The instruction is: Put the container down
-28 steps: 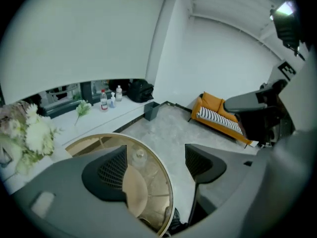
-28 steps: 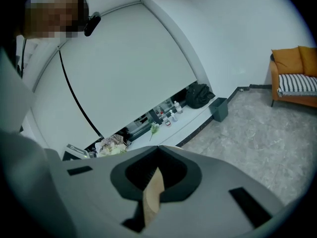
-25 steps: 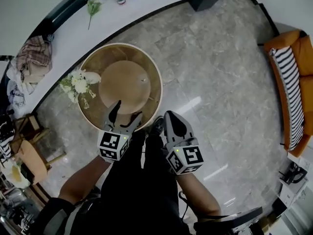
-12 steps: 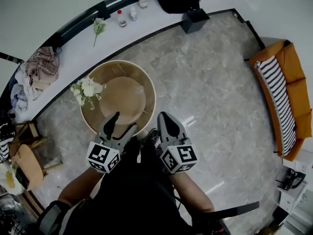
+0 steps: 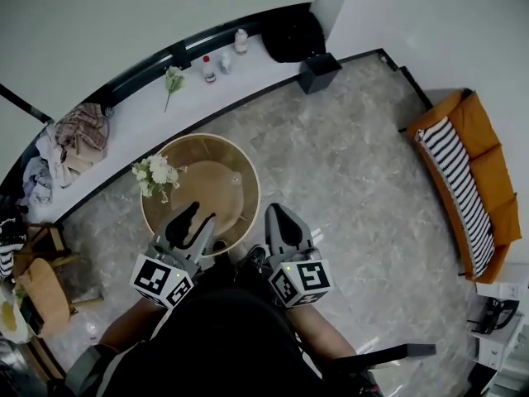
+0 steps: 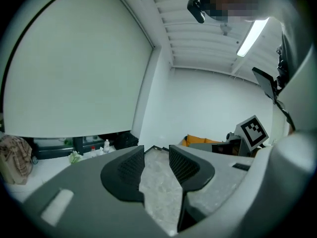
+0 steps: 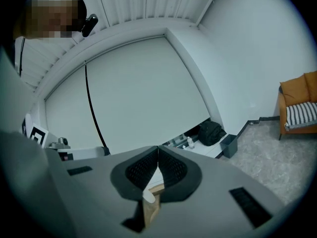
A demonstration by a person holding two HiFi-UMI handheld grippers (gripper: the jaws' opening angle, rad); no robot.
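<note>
Grey marble floor (image 5: pixel 347 164) spreads wide ahead of my grippers and to their right, and that is the open room I have. The round wooden container (image 5: pixel 216 182) sits flat on it, just ahead of and below my left gripper (image 5: pixel 202 213). Neither gripper touches it, so I judge the putting-down done; all that seems left is to draw clear.

That left gripper's jaws have just been closing. They now stand nearly together with a narrow gap, and only floor shows through it. My right gripper (image 5: pixel 273 212), beside the container's near-right rim, has its jaws pressed together at the tips and pinches nothing. The wood visible below them in the right gripper view looks like the container underneath.

As for edges, a white ledge (image 5: pixel 124 118) curves beyond the container. An orange sofa (image 5: pixel 471 180) lies well off to my right, and a black bin (image 5: pixel 318 71) stands far ahead. White flowers (image 5: pixel 155 174) rest at the container's far-left rim.
</note>
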